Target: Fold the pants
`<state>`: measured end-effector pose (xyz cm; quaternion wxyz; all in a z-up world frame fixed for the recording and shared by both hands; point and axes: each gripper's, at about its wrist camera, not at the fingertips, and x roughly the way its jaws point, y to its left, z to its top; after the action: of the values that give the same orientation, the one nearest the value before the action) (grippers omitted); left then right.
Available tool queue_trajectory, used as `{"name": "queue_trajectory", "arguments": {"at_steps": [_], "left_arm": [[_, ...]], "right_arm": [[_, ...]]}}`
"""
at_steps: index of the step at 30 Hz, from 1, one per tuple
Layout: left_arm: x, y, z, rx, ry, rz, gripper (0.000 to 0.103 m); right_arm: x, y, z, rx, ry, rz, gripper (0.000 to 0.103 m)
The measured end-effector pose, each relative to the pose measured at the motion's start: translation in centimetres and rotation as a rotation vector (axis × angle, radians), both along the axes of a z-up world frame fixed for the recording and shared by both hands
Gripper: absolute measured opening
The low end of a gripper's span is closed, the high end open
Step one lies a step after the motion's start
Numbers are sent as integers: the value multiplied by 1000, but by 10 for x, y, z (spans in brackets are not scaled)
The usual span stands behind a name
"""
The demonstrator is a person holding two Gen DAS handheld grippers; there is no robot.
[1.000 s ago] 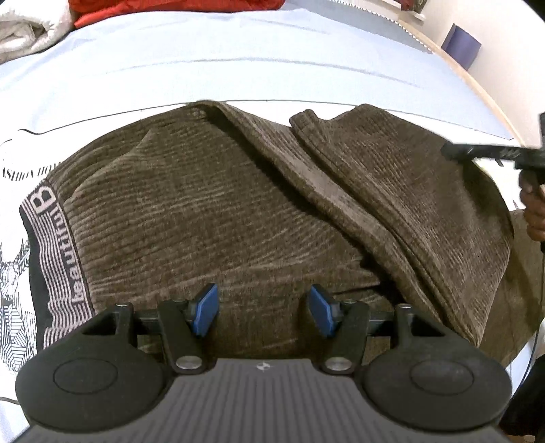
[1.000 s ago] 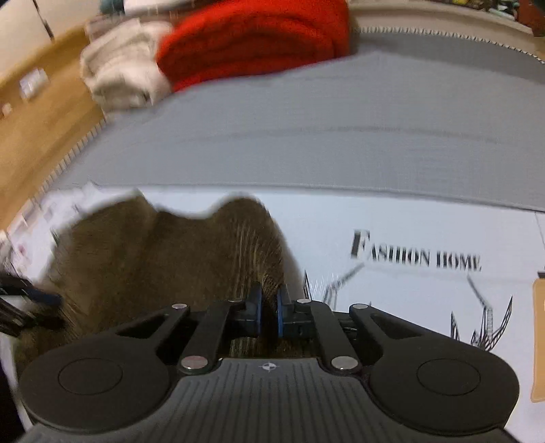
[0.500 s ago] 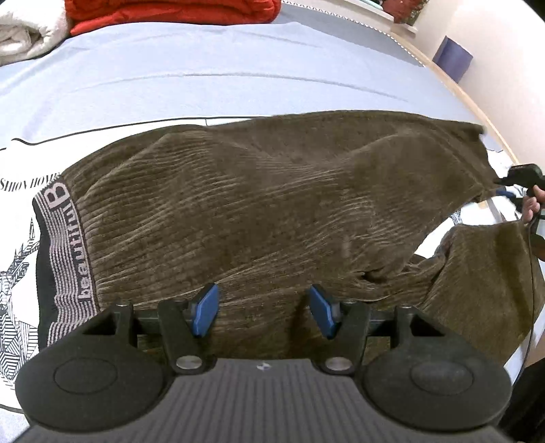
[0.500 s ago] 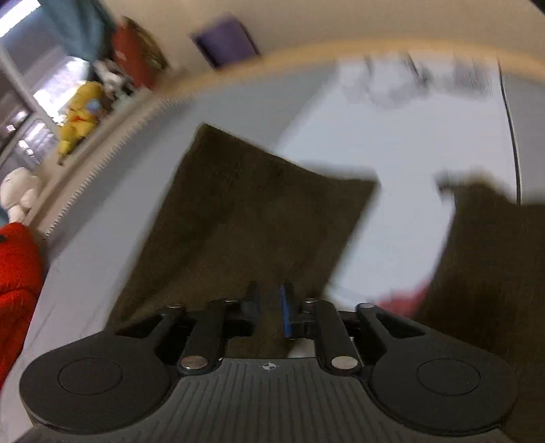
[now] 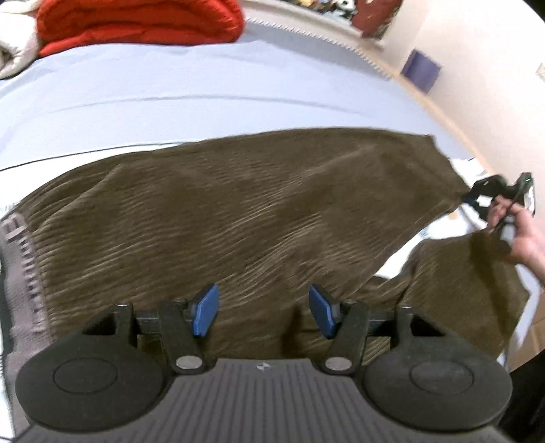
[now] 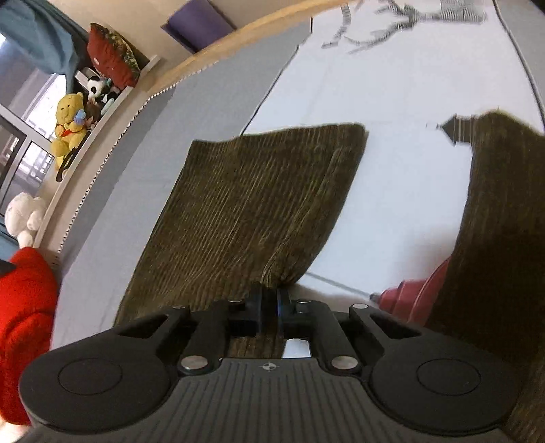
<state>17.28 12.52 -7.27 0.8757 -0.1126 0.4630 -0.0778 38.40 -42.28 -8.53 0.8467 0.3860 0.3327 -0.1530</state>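
Brown corduroy pants (image 5: 238, 218) lie on the bed, their grey lettered waistband (image 5: 24, 272) at the left. My left gripper (image 5: 262, 311) is open and empty, hovering low over the near part of the pants. My right gripper (image 6: 269, 300) is shut on the hem corner of one pant leg (image 6: 245, 211) and holds it stretched out and lifted. In the left wrist view the right gripper (image 5: 490, 194) shows at the far right, pulling that leg taut. The other leg (image 5: 470, 289) lies below it, spread to the right.
A white printed sheet (image 6: 391, 102) lies on the grey-blue bed cover (image 5: 170, 88). A red blanket (image 5: 136, 20) and a white towel (image 5: 13, 54) sit at the far end. Stuffed toys (image 6: 68, 122) line a ledge beside the bed. A red object (image 6: 419, 293) lies near the right gripper.
My right gripper has pulled the upper pant leg out to the right, unfolding it from across the pants and stretching it flat. My left gripper has stayed open in place.
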Motion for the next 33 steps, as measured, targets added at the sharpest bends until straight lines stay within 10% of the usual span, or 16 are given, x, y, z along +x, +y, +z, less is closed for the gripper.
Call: {"name": "queue_trajectory", "arguments": {"at_steps": [7, 14, 22, 28, 33], "left_arm": [[17, -24, -7, 19, 5, -59, 64], [17, 43, 4, 55, 6, 202, 64], [-2, 152, -6, 53, 21, 562, 80], [-2, 177, -26, -52, 39, 538, 89], [5, 170, -39, 38, 81, 509, 89]], "right_arm": [[-16, 4, 17, -192, 111, -169, 13], [-25, 18, 52, -271, 71, -170, 28], [-78, 100, 151, -235, -186, 150, 30], [-151, 135, 197, -331, -313, 483, 42], [-200, 121, 180, -410, -293, 479, 42]]}}
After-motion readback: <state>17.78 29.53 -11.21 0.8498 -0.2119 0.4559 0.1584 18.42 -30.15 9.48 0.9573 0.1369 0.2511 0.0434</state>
